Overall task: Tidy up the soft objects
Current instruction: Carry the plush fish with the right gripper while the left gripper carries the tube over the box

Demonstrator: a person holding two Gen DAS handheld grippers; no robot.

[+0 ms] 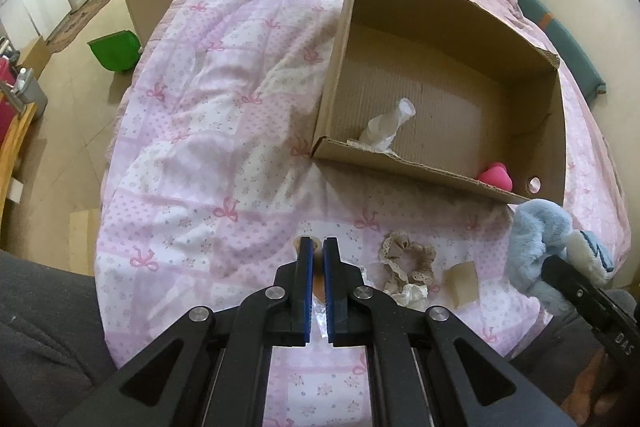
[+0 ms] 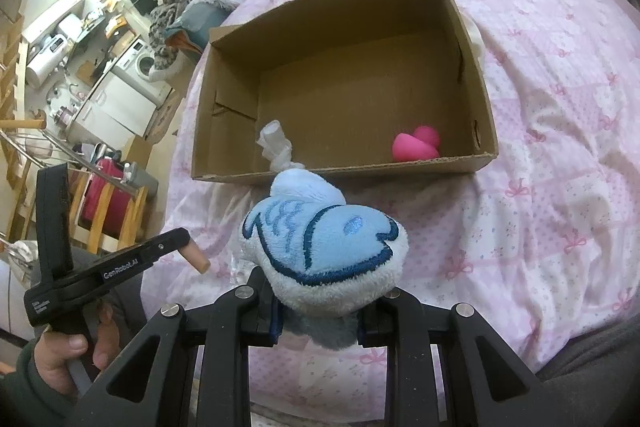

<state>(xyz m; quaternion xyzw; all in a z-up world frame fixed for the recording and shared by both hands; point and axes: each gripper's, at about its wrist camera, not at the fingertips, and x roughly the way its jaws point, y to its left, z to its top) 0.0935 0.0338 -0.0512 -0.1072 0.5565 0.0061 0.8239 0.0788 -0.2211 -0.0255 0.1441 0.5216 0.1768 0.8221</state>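
A: Left wrist view first. What is sitting nearest?

B: The left tool (image 1: 313, 247), its blue-padded fingers standing narrow and gripping a small tan cylinder (image 1: 318, 277), low over the pink bow-print duvet (image 1: 192, 131) on the bed.

A: And beside it?

B: A beige lace scrunchie (image 1: 408, 263) is lying on the duvet just to the right, with a small tan card (image 1: 462, 281) near it. Further right, the right tool (image 1: 554, 267) is holding a blue plush fish (image 1: 552, 247). Behind, an open cardboard box (image 1: 340, 39) is resting on the bed, holding a white crumpled soft piece (image 1: 386, 127) by its near wall and a pink heart-shaped thing (image 1: 496, 177) in the near right corner.

A: Now the right wrist view.

B: The plush fish (image 2: 324, 251) is filling the foreground, clamped between the fingers of the right tool (image 2: 320, 331), just short of the box (image 2: 478, 95). The pink heart (image 2: 416, 147) and white piece (image 2: 276, 143) are lying inside. At the left, the left tool (image 2: 188, 247) is pinching the tan cylinder (image 2: 199, 259).
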